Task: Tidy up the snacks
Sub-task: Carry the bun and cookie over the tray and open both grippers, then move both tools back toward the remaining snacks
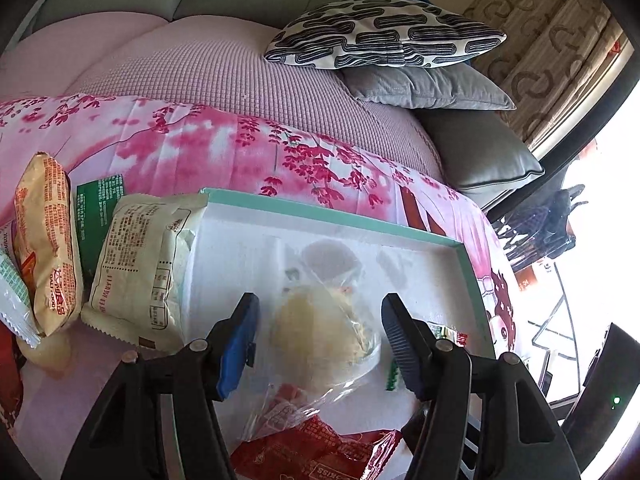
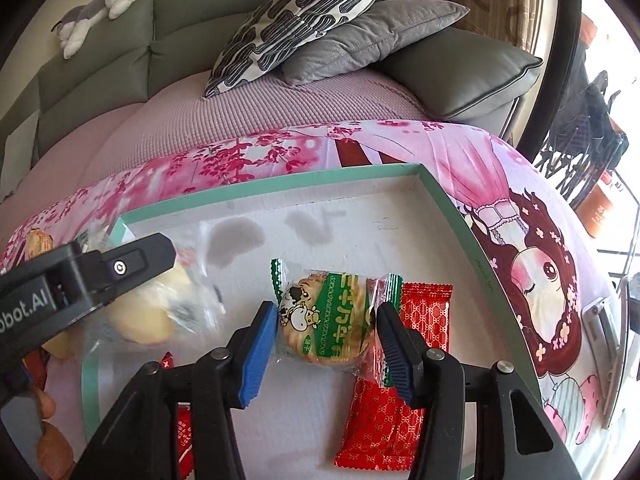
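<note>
Left tongs straddle clear pastry bag — right tongs straddle cracker pack.

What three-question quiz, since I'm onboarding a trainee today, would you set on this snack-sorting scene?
1. True or false: the green cow-print cracker packet lies between the fingers of the right claw.
2. What lies between the fingers of the left claw? A) a clear bag with a pale pastry; B) a drinks can; C) a banana.
3. Fill in: the red packet next to the cracker packet lies inside the white tray with the ___ rim.

Key: 1 true; 2 A; 3 green.
</note>
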